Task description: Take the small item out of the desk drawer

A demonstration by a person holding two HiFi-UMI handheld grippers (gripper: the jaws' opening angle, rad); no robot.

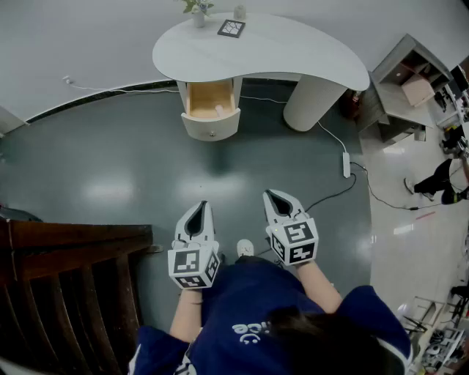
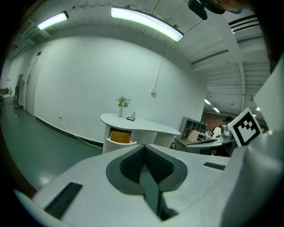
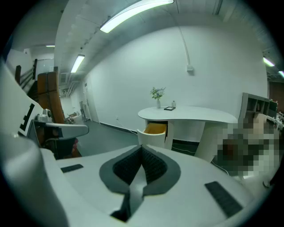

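Head view steeply down, gripper views forward, sharing far desk (image 1: 293, 51)

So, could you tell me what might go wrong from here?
The corded power strip on the floor could trip a step toward the desk. The left tool and right tool are both shut, so they might knock the small item in the drawer instead of gripping it.

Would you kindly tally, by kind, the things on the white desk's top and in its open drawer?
Plant in a vase: 1
Small white cup: 1
Square marker card: 1
Small pale item in the drawer: 1
Total: 4
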